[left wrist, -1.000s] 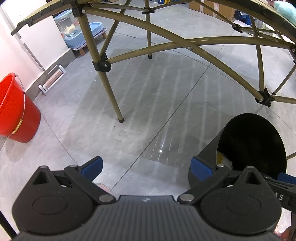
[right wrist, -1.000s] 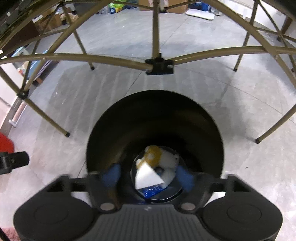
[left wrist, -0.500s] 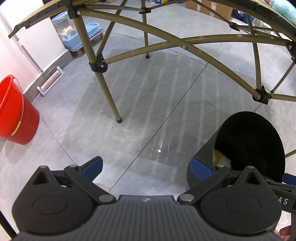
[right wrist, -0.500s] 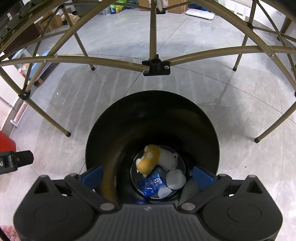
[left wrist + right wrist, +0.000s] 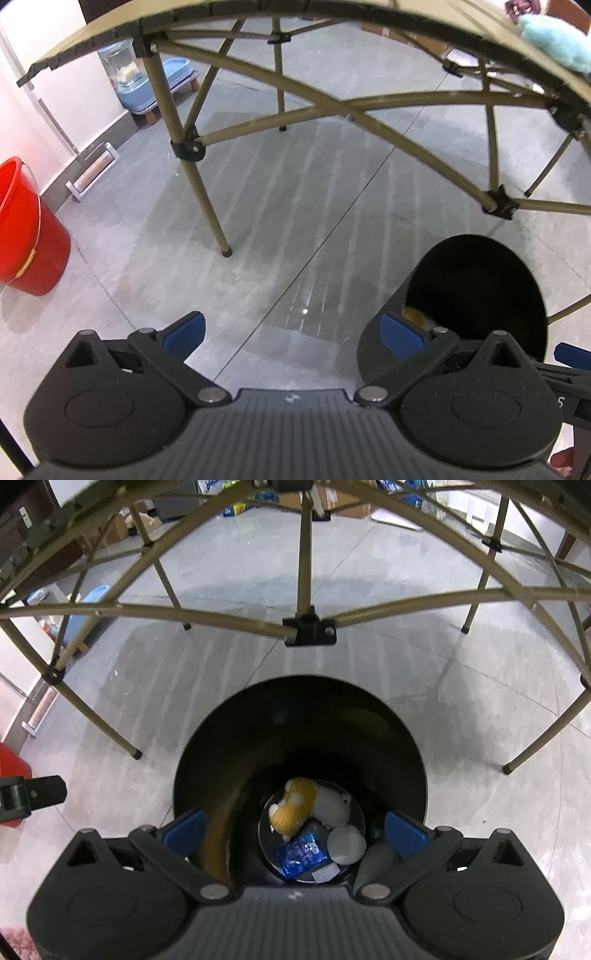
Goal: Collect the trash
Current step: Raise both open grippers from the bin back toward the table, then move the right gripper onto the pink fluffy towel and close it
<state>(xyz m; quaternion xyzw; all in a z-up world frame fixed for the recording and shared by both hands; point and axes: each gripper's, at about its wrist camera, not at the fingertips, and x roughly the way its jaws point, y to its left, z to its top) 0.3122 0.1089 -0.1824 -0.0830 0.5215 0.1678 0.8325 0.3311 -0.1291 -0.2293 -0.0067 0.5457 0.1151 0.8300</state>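
Trash lies at the bottom of the black bin [image 5: 229, 775], which stands on the grey floor [image 5: 369, 657] just in front of the folding bench [image 5: 258, 22], near its tan legs. In the right wrist view the heap shows a yellow and white plush toy [image 5: 295, 805], a blue foil packet [image 5: 301, 853], a pale round lump [image 5: 345, 843] and a small white scrap [image 5: 325, 872]. The packet carries pale print, but it is too small and crumpled to read. The lower edge of the heap is cut off by the tool body.

The right tool [image 5: 293, 829] hangs over the bin mouth with its blue pads spread wide, nothing between them. The left tool [image 5: 293, 332] is likewise spread wide and empty, above bare floor just left of the bin; its right pad overlaps the bin's wall in the view.

A single pale letter "S" shows on a black part at the right edge of the left wrist view; the rest is cut off. A red bucket [image 5: 26, 236] stands by the wall, partly out of frame. A light turquoise fluffy thing [image 5: 554, 44] rests on the bench top, too blurred to identify. Cartons far behind bear blurred print.
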